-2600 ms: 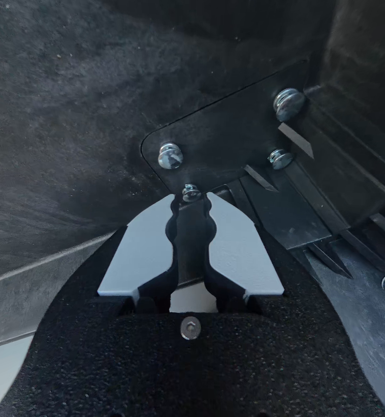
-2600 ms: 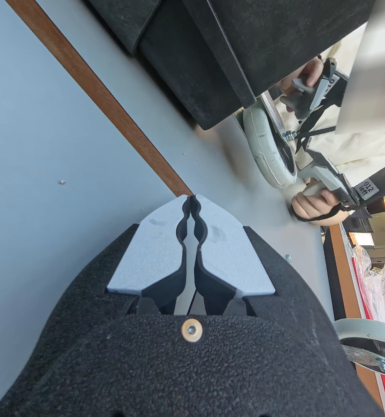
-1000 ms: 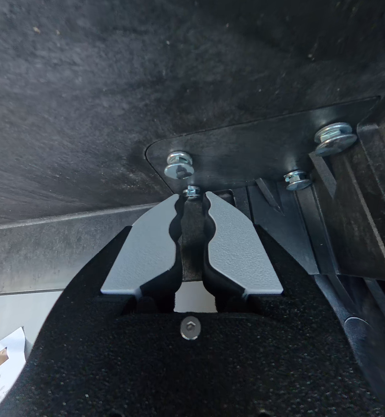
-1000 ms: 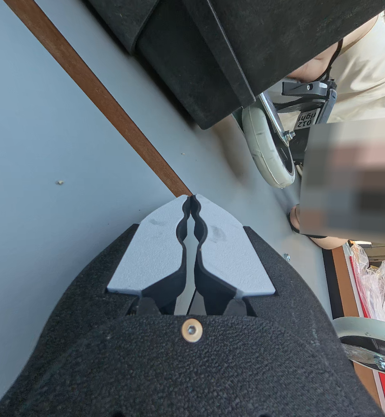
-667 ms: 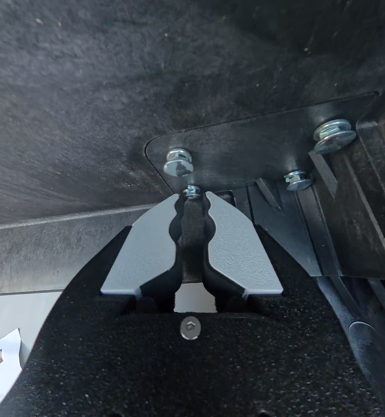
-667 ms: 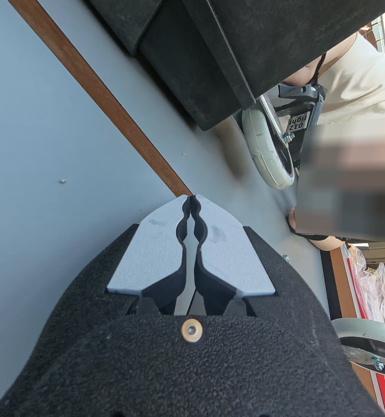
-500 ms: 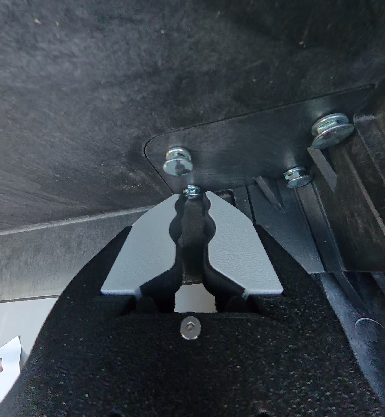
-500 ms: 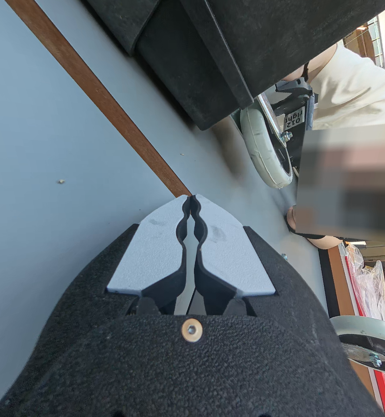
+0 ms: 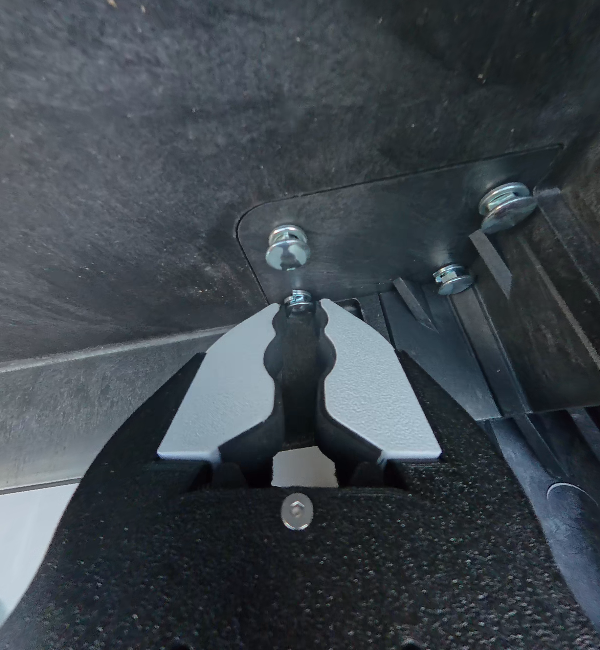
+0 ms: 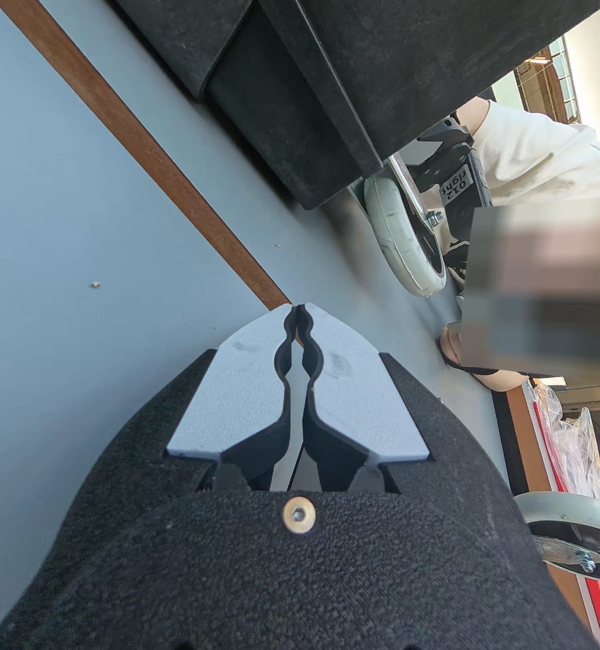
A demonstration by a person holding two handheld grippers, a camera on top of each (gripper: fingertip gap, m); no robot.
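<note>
left gripper (image 9: 300, 306), jaws narrowly parted, closes on a small silver bolt (image 9: 297, 303) at the near edge of a black metal plate (image 9: 379, 225). the bolt looks hard, smooth and slippery; its head is the only purchase. right gripper (image 10: 297, 306), fingertips meeting on nothing, hangs over a grey floor (image 10: 80, 211), well apart from a grey caster wheel (image 10: 400, 239).

The left gripper (image 9: 300, 303) has its grey fingers (image 9: 237, 380) set narrowly apart, tips closed on a small silver screw head (image 9: 298, 304). The right gripper (image 10: 297, 306) has its tips pressed together (nothing between them).
</note>
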